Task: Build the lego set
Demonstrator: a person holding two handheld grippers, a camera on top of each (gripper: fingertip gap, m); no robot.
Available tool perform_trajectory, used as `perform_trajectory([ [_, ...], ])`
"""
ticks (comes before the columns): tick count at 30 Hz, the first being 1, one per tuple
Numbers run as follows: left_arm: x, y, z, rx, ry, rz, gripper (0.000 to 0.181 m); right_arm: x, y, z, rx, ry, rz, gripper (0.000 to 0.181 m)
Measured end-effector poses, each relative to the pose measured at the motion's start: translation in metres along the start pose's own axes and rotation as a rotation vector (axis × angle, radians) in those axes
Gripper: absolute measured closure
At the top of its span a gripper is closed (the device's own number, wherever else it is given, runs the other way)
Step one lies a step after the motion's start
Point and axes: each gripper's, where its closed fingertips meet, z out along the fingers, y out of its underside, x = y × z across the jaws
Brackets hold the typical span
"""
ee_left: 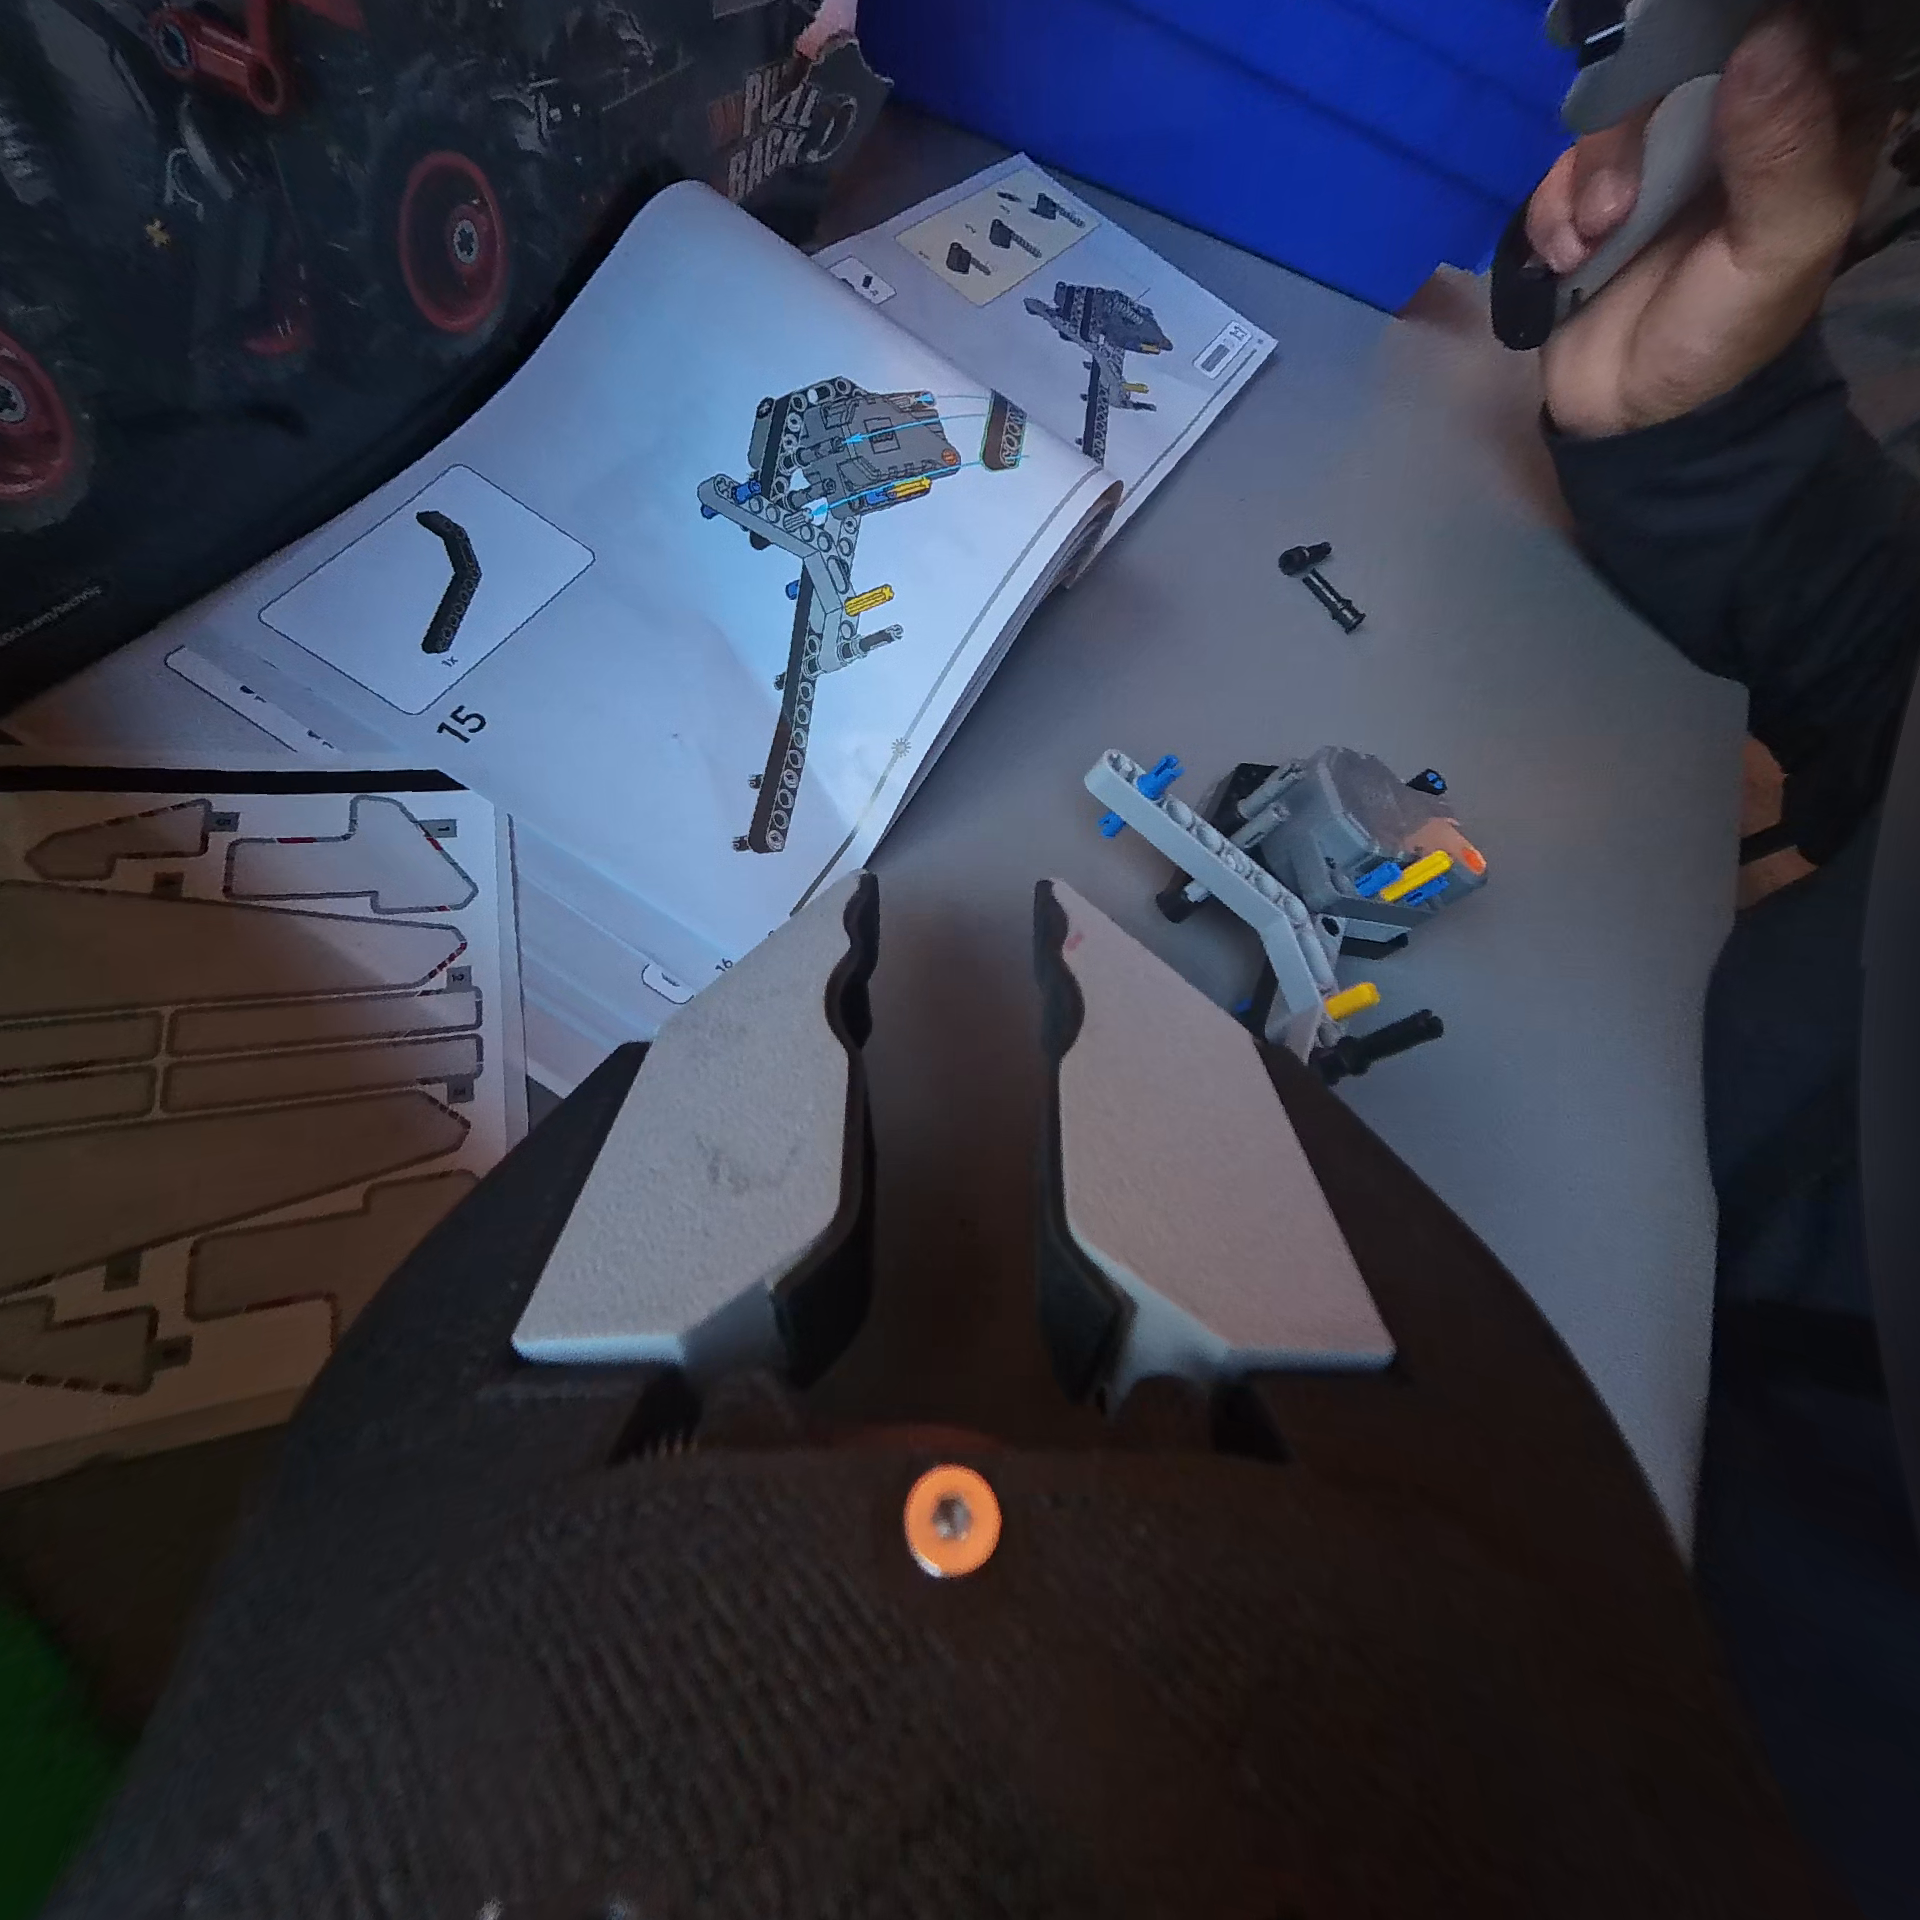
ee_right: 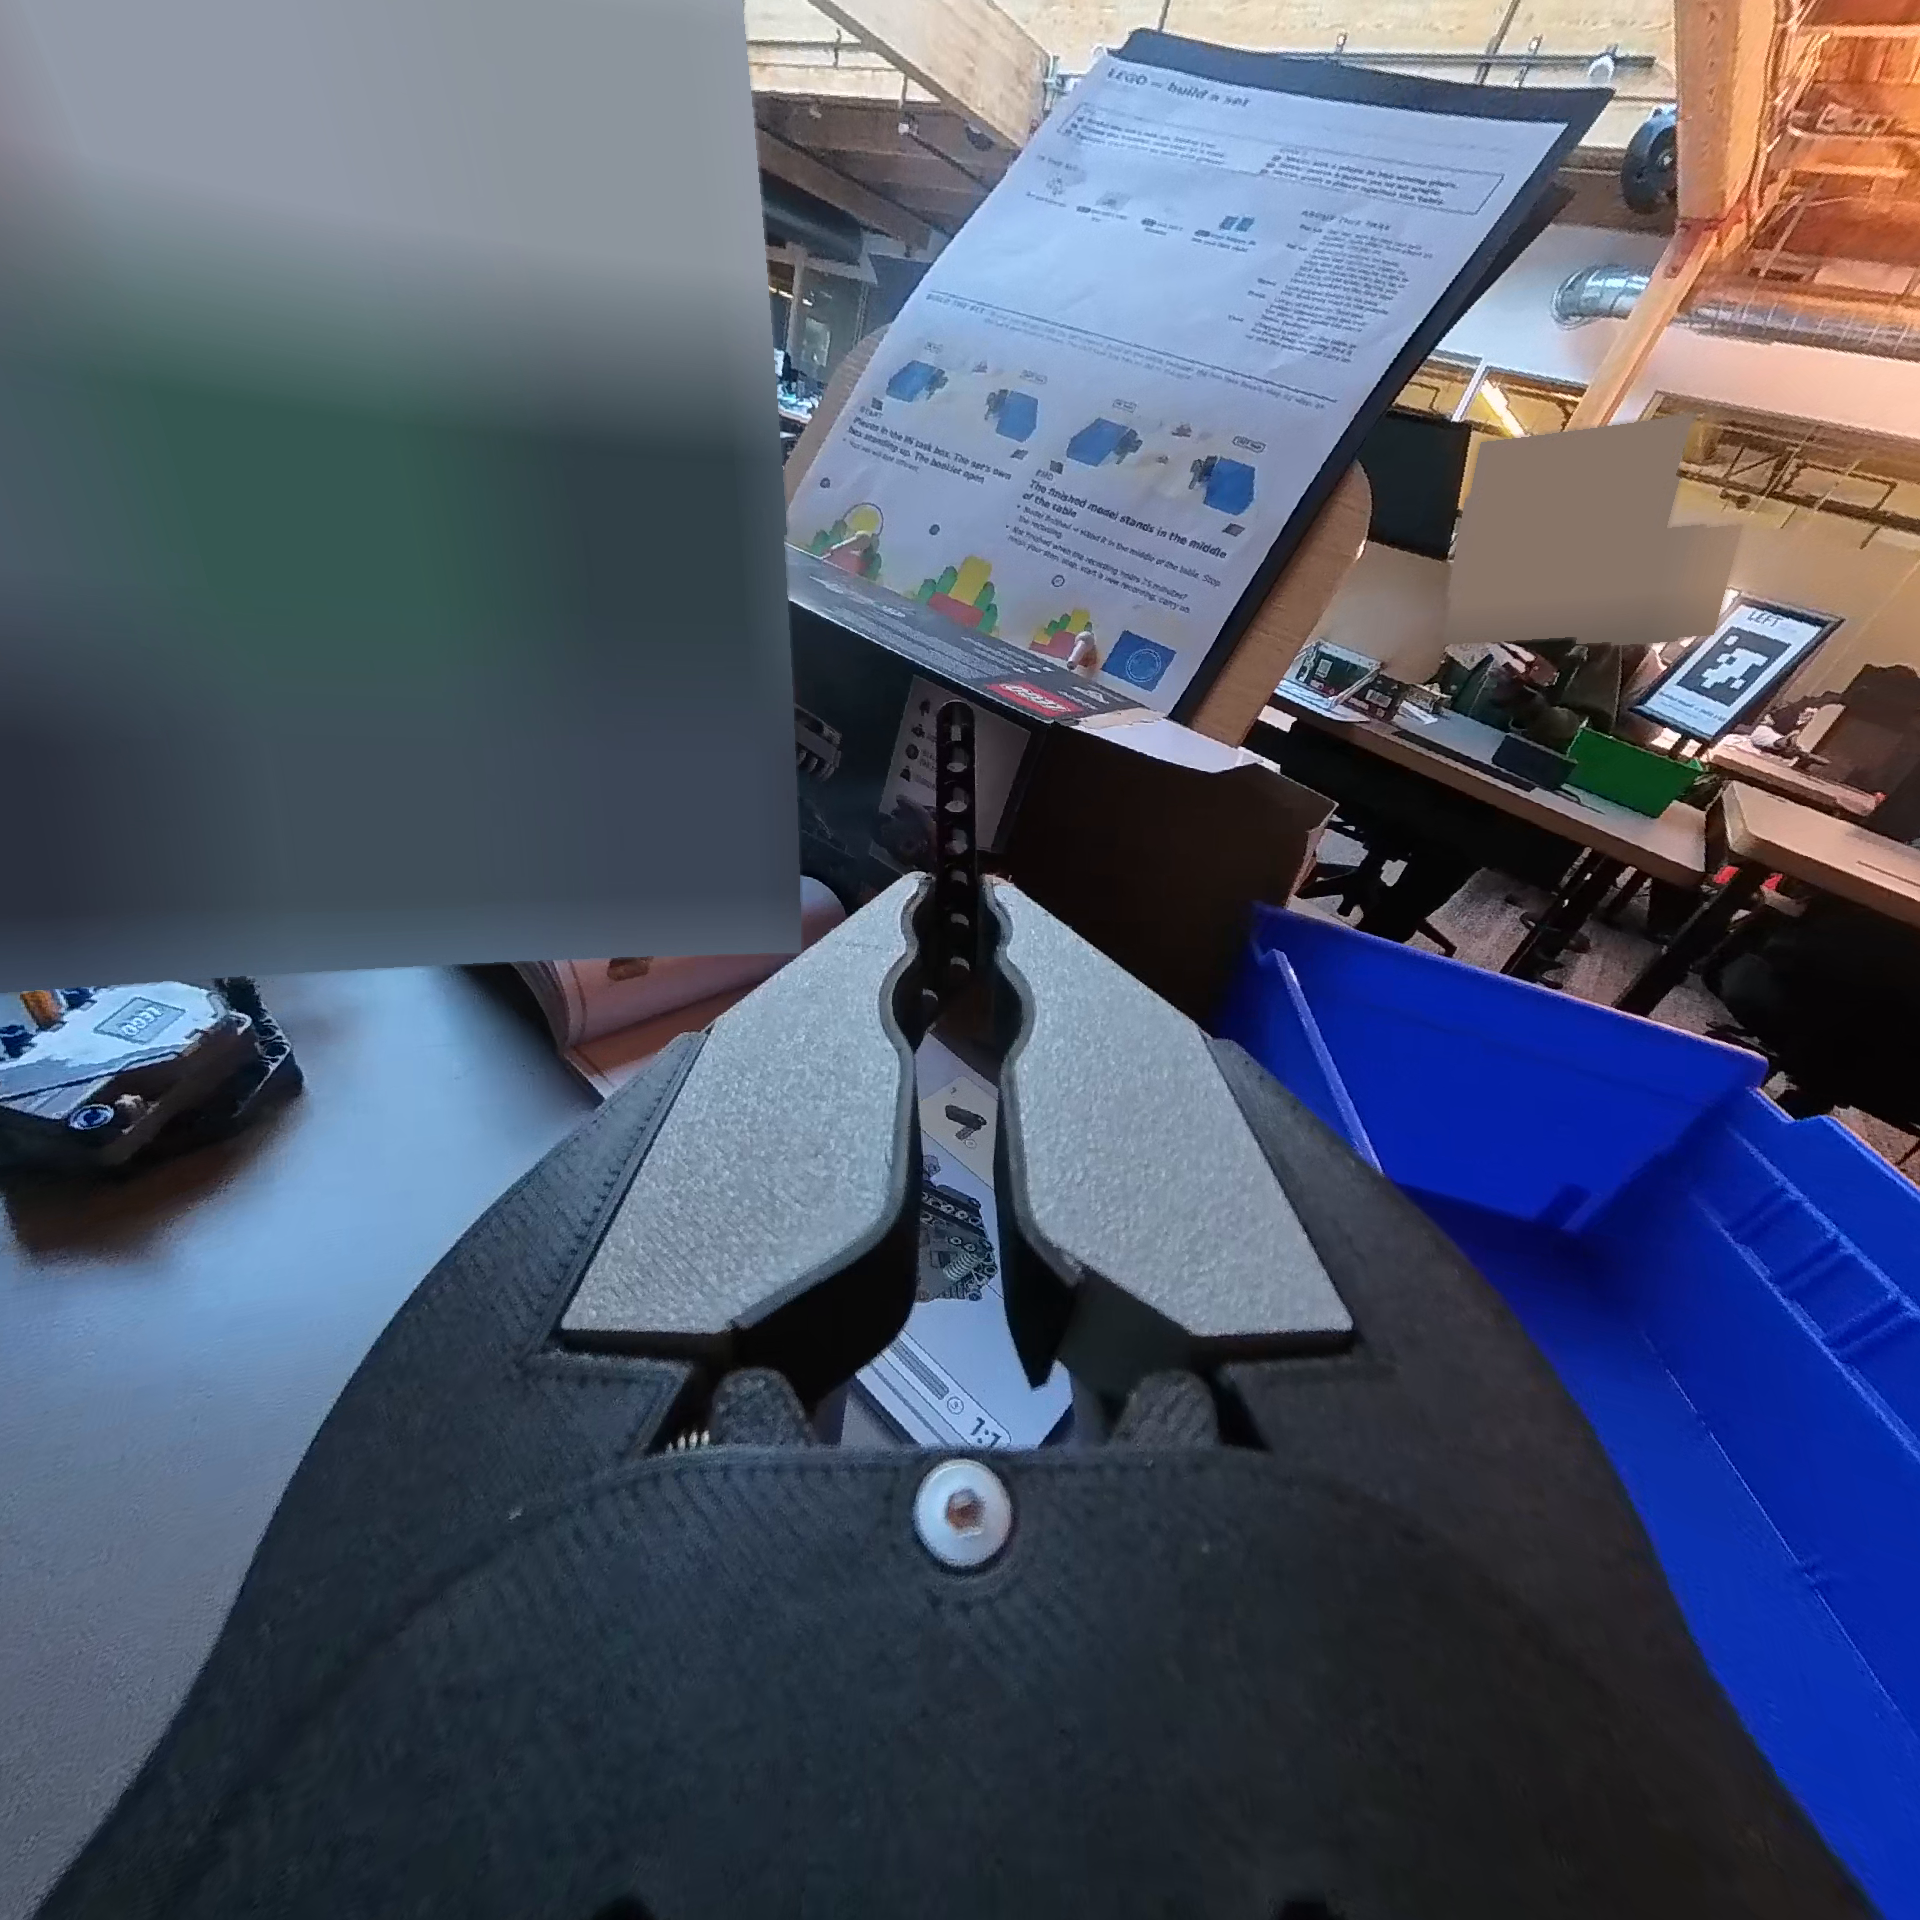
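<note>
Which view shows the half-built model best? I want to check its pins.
The left wrist view: the half-built model lies whole on the grey table, right of the open left gripper, its blue and yellow pins visible. The right wrist view shows only one dark, cropped end.

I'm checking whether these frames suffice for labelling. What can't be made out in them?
- Black beam, right wrist view: lower end hidden between the right gripper fingers.
- Partial model, left wrist view: underside hidden; one end is behind the left gripper.
- Blue bin: contents hidden by its wall, cut off in both views.
- Booklet: far page too small.
</note>
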Motion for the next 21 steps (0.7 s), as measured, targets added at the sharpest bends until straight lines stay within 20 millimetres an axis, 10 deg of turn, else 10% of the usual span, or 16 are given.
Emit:
perform_trajectory([
  [21, 0.0, 0.0001, 0.0003, -0.002, 0.0, 0.0, 0.154, -0.0041, -0.0007, 0.0011, 0.001, -0.017, 0.0, 0.178],
])
